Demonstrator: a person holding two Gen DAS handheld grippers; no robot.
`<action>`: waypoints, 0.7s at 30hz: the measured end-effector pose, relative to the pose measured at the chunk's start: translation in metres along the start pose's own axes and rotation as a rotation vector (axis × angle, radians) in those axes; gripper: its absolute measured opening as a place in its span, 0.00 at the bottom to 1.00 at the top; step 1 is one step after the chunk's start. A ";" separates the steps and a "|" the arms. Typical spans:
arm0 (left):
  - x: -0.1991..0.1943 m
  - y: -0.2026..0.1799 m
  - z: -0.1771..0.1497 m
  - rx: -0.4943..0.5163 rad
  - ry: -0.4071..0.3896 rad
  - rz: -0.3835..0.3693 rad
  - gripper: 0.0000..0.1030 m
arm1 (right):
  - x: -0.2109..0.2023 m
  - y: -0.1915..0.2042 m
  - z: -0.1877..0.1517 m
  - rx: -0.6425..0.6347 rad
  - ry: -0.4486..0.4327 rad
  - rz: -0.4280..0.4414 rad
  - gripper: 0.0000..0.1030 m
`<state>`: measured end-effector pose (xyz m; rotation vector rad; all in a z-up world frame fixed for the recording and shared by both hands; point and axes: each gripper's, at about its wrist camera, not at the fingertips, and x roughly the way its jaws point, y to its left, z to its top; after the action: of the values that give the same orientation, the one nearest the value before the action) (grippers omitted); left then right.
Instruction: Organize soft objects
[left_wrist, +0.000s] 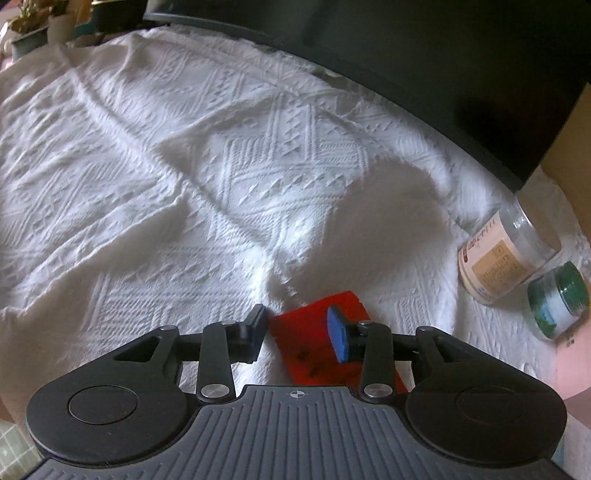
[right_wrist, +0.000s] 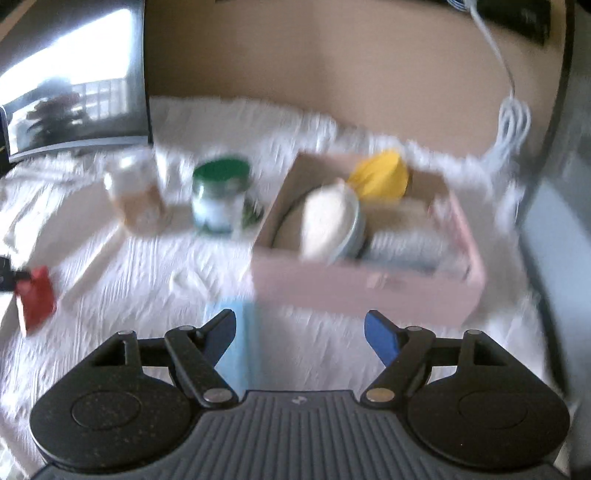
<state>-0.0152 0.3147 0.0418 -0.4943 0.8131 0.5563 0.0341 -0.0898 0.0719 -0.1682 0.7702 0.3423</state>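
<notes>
The right wrist view is smeared by motion blur, so edges and surface detail there are hard to make out. The pink box on the white textured bedspread holds a yellow item, a cream-coloured soft item leaning on a pale blue rim, and something grey and ribbed; none of these can be identified more closely. A light blue item lies just below the right gripper, partly hidden behind its left finger. That gripper's jaws stand wide apart with nothing between the pads.

In the left wrist view, the left gripper hangs over a red cloth lying on the bedspread. The jaws are partly spread, and the cloth shows in the gap and under the blue pad, with its lower end hidden behind the gripper body; whether the pads touch it cannot be told. The same red cloth appears at the left edge of the right view.

To the right stand a clear jar with a beige label and a green-lidded jar; the label print is too small to read. A dark monitor is cut off by the top edge.
</notes>
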 end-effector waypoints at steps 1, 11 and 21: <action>0.001 -0.001 0.000 0.001 -0.004 0.006 0.39 | 0.001 0.002 -0.006 0.008 0.013 -0.003 0.75; -0.025 -0.008 -0.026 -0.045 -0.078 -0.025 0.35 | 0.003 -0.002 -0.021 0.059 0.021 -0.033 0.75; 0.004 -0.050 -0.026 0.110 0.010 -0.194 0.35 | 0.032 0.010 -0.018 0.036 0.090 0.052 0.75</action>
<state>0.0045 0.2628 0.0330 -0.4693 0.7907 0.3285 0.0403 -0.0777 0.0367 -0.1308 0.8701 0.3719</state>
